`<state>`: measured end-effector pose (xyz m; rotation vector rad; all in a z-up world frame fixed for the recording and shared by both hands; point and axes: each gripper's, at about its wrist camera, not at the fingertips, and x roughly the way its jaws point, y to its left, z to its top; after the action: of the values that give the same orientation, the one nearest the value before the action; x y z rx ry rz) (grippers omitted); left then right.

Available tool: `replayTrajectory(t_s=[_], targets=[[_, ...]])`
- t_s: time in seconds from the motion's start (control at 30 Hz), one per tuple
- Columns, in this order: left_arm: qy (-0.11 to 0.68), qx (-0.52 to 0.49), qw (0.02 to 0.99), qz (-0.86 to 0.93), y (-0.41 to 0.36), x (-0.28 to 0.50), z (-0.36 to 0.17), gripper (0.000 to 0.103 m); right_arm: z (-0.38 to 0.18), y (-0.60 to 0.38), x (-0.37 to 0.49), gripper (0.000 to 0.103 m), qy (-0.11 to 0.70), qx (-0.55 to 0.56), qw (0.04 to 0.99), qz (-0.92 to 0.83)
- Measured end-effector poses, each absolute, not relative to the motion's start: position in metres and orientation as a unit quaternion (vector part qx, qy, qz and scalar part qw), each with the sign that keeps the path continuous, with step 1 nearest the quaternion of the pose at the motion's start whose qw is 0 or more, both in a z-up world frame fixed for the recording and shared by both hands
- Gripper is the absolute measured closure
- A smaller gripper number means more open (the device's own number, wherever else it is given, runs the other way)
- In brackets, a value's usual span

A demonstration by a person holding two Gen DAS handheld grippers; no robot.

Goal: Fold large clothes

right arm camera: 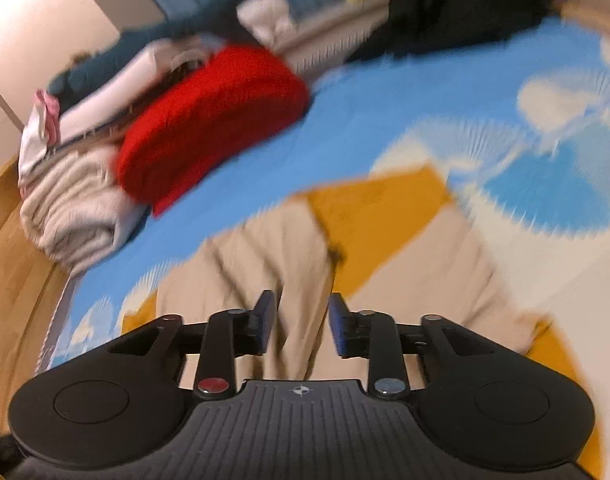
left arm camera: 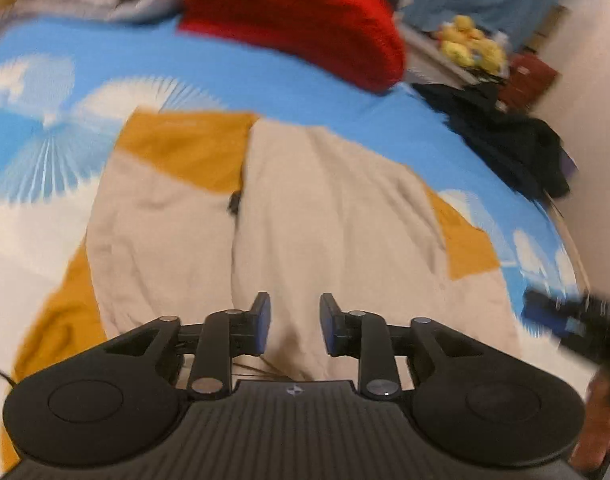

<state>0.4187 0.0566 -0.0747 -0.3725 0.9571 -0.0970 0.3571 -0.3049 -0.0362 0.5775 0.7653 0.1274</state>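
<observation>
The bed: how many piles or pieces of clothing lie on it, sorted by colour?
Beige and mustard: 1, the garment spread flat under both grippers
Red: 1, the folded red piece
Grey-white: 1, the bundle beside the red one
Black: 1, the dark heap at the bed's edge
Total: 4

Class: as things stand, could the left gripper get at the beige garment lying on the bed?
Probably yes: the left gripper is open and empty over the beige garment, with nothing between them.
</observation>
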Motion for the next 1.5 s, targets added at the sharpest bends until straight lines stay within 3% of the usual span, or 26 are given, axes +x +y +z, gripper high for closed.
replayTrajectory(t_s=[0.1, 0.63, 0.67, 0.7, 0.73, 0.77, 0.97, 1.07, 1.17, 1.23, 1.33, 1.5], targets=[[0.477, -0.223, 0.850, -0.012, 0.069, 0.432, -0.093, 0.059, -0.057, -0.292, 0.368, 0.067, 0.410, 0.299, 0.858, 0.074], [0.517, -0.297, 0.802, -0.013, 0.073, 0.443, -0.142, 0.053, -0.100, -0.250, 0.394, 0.070, 0.476, 0.305, 0.819, 0.094], [0.516, -0.299, 0.803, -0.016, 0.072, 0.444, -0.141, 0.062, -0.100, -0.249, 0.395, 0.075, 0.475, 0.302, 0.822, 0.092], [0.514, -0.298, 0.804, -0.021, 0.071, 0.444, -0.140, 0.083, -0.100, -0.249, 0.395, 0.088, 0.474, 0.300, 0.823, 0.094], [0.505, -0.298, 0.809, -0.027, 0.071, 0.444, -0.137, 0.092, -0.100, -0.249, 0.396, 0.100, 0.471, 0.301, 0.823, 0.099], [0.492, -0.299, 0.817, -0.030, 0.072, 0.443, -0.131, 0.098, -0.098, -0.250, 0.395, 0.100, 0.461, 0.307, 0.826, 0.103], [0.390, -0.300, 0.868, -0.068, 0.075, 0.435, -0.089, 0.100, -0.037, -0.271, 0.364, 0.102, 0.270, 0.373, 0.881, 0.113], [0.472, -0.256, 0.843, -0.032, 0.068, 0.443, -0.115, 0.099, -0.046, -0.274, 0.362, 0.102, 0.293, 0.386, 0.871, 0.078], [0.533, -0.207, 0.820, 0.025, 0.063, 0.441, -0.142, 0.099, -0.091, -0.267, 0.378, 0.101, 0.431, 0.358, 0.828, 0.024], [0.535, -0.195, 0.822, 0.032, 0.062, 0.441, -0.140, 0.093, -0.118, -0.264, 0.384, 0.098, 0.489, 0.365, 0.792, 0.020], [0.530, -0.175, 0.829, 0.033, 0.059, 0.440, -0.132, 0.079, -0.120, -0.262, 0.386, 0.086, 0.491, 0.348, 0.799, 0.007], [0.446, -0.110, 0.888, 0.027, 0.045, 0.436, -0.097, 0.065, -0.115, -0.268, 0.388, 0.085, 0.490, 0.340, 0.803, -0.007]])
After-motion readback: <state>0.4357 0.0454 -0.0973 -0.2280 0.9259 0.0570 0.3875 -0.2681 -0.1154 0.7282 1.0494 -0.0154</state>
